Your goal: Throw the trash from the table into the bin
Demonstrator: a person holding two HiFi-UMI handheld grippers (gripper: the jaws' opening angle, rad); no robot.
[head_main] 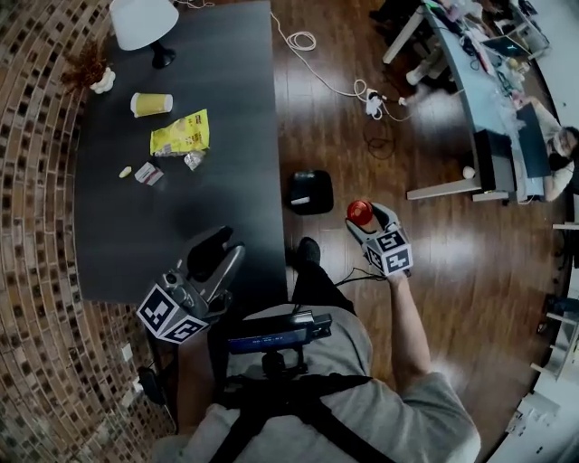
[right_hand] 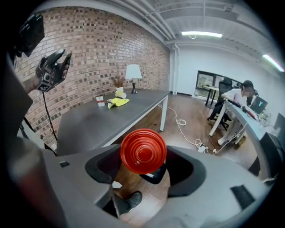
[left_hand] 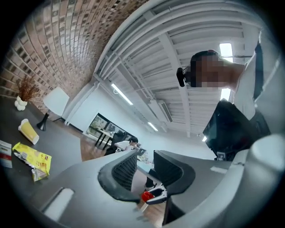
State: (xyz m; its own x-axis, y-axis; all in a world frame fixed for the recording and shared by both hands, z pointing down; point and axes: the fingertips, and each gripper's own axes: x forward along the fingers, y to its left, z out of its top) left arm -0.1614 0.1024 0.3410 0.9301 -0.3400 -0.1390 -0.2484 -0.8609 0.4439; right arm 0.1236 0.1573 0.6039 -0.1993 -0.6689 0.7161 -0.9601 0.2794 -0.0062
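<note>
My right gripper [head_main: 369, 217] is shut on a red ribbed cup [head_main: 359, 212], held over the wooden floor just right of the black bin [head_main: 310, 192]. In the right gripper view the cup's round end [right_hand: 143, 150] fills the gap between the jaws of my right gripper [right_hand: 143, 164], with the bin [right_hand: 156, 174] partly hidden under it. My left gripper [head_main: 224, 244] hangs over the dark table's [head_main: 226, 118] near edge, shut and empty [left_hand: 144, 168]. On the table lie a yellow bag [head_main: 180, 135], a yellow cup [head_main: 151, 104], a crumpled wrapper [head_main: 194, 160] and a small packet [head_main: 148, 173].
A white lamp [head_main: 145, 23] and a dried plant [head_main: 88, 70] stand at the table's far end. White cables and a power strip [head_main: 373, 104] lie on the floor beyond the bin. A long desk [head_main: 493, 108] with a seated person is at the right. My shoe [head_main: 308, 250] is near the bin.
</note>
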